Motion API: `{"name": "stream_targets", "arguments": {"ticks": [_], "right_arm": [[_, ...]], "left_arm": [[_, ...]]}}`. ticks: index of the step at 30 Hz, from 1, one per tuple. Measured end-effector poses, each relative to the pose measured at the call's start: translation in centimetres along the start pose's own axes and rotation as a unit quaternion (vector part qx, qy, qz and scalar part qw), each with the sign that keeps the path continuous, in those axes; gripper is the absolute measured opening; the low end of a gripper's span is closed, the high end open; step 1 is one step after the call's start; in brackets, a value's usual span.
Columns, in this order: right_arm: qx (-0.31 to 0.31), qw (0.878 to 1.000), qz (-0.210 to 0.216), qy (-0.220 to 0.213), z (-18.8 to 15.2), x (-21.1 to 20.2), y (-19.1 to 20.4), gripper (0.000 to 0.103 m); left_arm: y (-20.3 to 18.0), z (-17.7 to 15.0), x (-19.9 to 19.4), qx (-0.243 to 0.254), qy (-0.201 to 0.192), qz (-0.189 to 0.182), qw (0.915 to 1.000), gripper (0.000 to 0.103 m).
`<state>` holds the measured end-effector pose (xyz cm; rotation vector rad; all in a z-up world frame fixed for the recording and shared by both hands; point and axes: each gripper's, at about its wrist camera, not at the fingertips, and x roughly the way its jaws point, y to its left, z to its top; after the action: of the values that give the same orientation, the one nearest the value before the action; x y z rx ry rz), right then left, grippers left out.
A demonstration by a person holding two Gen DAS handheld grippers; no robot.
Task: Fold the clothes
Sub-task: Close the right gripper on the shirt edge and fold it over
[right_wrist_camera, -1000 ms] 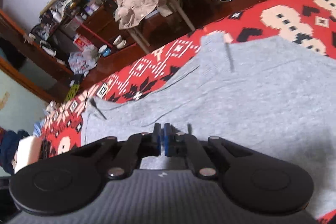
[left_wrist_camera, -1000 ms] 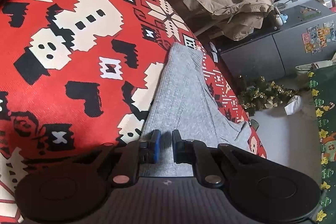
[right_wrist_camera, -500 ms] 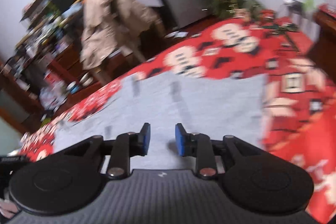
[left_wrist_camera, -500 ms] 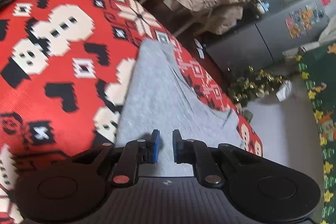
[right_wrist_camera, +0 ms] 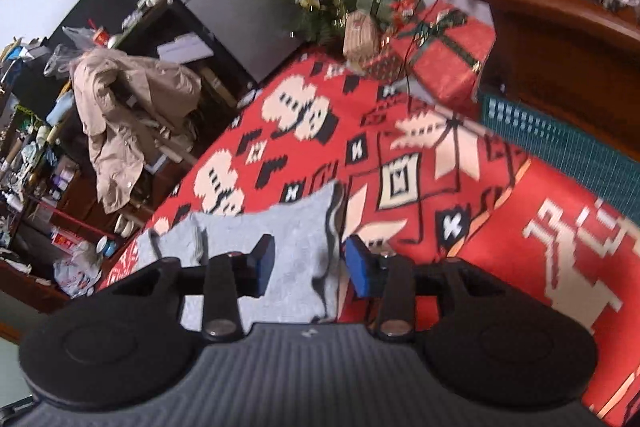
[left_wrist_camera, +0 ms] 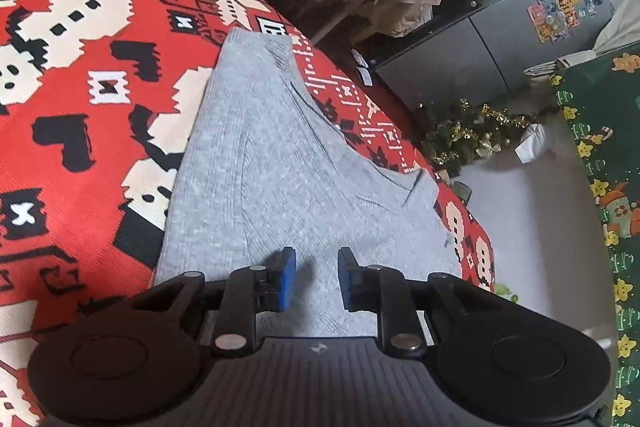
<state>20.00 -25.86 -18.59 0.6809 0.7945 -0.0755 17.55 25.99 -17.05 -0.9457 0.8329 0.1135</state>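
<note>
Currently both jaws opening, nothing pinched: left gripper (left_wrist_camera: 316, 277) above grey garment (left_wrist_camera: 280, 167). Right gripper (right_wrist_camera: 308, 267) straddles its folded edge on the red blanket (right_wrist_camera: 460, 187), likely lining up the next grab.

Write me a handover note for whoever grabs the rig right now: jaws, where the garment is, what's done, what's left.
Left gripper: jaws opening, nothing between them, poised over the near part of the grey knit garment.
Right gripper: jaws opening, nothing pinched; the garment's layered edge lies below the gap.
Garment: flat on the red patterned blanket, edges stacked on the right gripper's side, so at least one fold looks made.
Done: that fold laid down and let go.
Left: probably one more fold to make it compact, then smooth it. Neither gripper holds cloth, so regrasp first.
</note>
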Motion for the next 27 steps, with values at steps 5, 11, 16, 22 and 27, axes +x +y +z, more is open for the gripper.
{"name": "stream_targets", "arguments": {"ticks": [5,11,16,22,27], "right_arm": [[-0.063,0.997,-0.038,-0.002,-0.9,1.1,2.0,0.041],[-0.179,0.978,-0.108,0.001,-3.2,2.5,5.1,0.016],[-0.219,0.967,-0.131,-0.011,-4.3,2.0,6.2,0.003],[-0.17,0.981,-0.096,-0.016,-3.5,0.3,4.5,0.004],[-0.15,0.984,-0.091,-0.011,-3.5,0.2,4.0,0.021]], "left_arm": [[0.1,0.0,-0.1,-0.003,-0.002,0.002,1.0,0.021],[0.4,0.0,0.2,-0.008,0.001,0.007,0.9999,0.021],[1.1,-0.6,0.3,-0.012,0.005,0.013,0.9998,0.021],[1.4,-0.8,-0.4,-0.032,-0.001,-0.004,0.9995,0.021],[1.2,-0.8,-0.5,-0.033,-0.005,-0.004,0.9994,0.021]]}}
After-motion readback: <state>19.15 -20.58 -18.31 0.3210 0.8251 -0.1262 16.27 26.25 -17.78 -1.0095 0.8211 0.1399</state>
